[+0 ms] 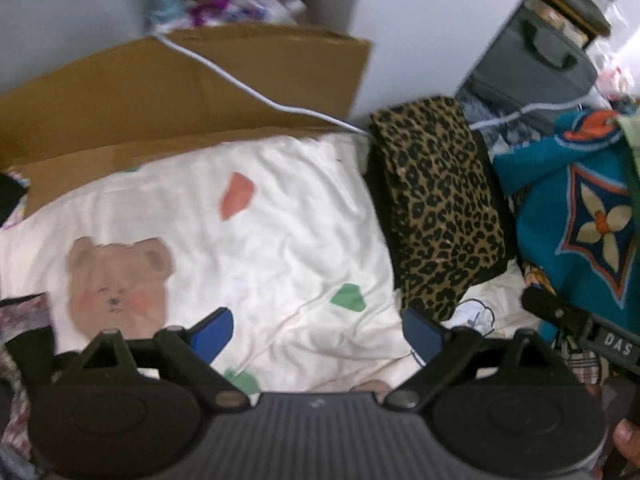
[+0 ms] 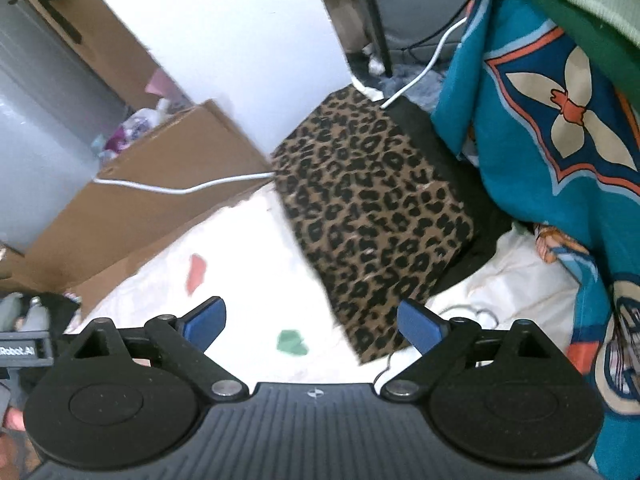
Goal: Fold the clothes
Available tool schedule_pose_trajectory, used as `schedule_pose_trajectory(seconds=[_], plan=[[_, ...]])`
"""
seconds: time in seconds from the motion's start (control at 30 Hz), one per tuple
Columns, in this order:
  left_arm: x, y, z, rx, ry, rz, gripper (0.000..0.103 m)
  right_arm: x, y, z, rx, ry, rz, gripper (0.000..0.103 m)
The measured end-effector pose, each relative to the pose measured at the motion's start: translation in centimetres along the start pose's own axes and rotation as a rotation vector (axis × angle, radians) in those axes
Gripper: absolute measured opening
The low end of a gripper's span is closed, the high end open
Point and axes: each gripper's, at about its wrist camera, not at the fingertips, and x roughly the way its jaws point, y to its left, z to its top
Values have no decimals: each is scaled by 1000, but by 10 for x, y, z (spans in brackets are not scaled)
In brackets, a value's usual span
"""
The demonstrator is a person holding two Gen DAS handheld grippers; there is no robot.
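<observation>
A folded leopard-print garment (image 1: 440,204) lies on a white sheet (image 1: 260,248) printed with a bear and coloured patches; it also shows in the right wrist view (image 2: 372,208) on the same sheet (image 2: 240,280). A teal patterned cloth (image 1: 580,208) is heaped to its right and hangs at the right of the right wrist view (image 2: 540,120). My left gripper (image 1: 318,332) is open and empty above the sheet, its right finger beside the garment's near end. My right gripper (image 2: 312,324) is open and empty, its right finger over the garment's near corner.
A brown cardboard box (image 1: 180,92) stands behind the sheet, with a white cable (image 1: 256,92) running across it to the garment. A grey bag (image 1: 532,64) sits at the back right. The other gripper (image 1: 592,332) shows at the right edge. A white wall panel (image 2: 240,32) rises behind the garment.
</observation>
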Motion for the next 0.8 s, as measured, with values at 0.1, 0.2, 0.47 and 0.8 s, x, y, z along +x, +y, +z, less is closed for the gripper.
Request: schedule_pose_trajectory(seconds=[0.1,0.2,0.47,0.8], plan=[[-35,18,-6,-6,-17,31,93,-25,13,1,1,1,5,96],[-63,35,-14,-19,-25,45,93,-50,27,3,-4,-4,14,96],[-143,88,-40,-103,-86,77,93,-105,69,8,-40,27,87,96],[-207,125,-87,-138,-149,113,93,-166,110,-8,-134,0,92,96]])
